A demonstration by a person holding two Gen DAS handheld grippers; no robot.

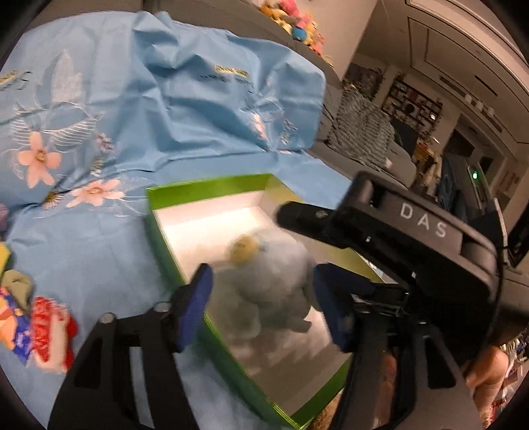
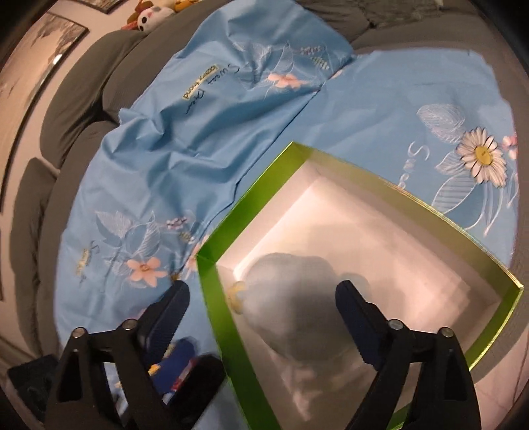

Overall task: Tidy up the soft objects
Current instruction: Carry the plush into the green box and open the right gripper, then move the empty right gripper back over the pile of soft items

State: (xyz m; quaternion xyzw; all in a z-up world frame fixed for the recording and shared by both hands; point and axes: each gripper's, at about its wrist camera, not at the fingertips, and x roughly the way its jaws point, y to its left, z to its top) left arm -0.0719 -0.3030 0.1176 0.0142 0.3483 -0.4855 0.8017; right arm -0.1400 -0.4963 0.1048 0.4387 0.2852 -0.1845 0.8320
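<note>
Green card walls frame the open box (image 1: 165,251) in front of me, white inside, sitting on a pale blue floral sheet (image 1: 99,132) spread over a grey sofa (image 2: 82,66). The soft toy (image 1: 267,281), a blurred grey-blue plush with a yellow patch at one end, is inside the box, close to its near-left wall in the right wrist view (image 2: 291,304).

My left gripper (image 1: 264,307) hangs over the box with its blue pads (image 1: 195,304) spread on either side of the plush, clear of it as far as I can see. My right gripper (image 2: 261,317) is wide apart too, one finger over the sheet outside the green wall, the other over the box interior, nothing pinched between them. From the left wrist view I see the right gripper's black body (image 1: 396,238) reaching in above the box.

To the left, on the sheet, lie more soft toys (image 1: 39,330), red, orange and blue. Further plush toys (image 2: 148,13) sit on the sofa back.
</note>
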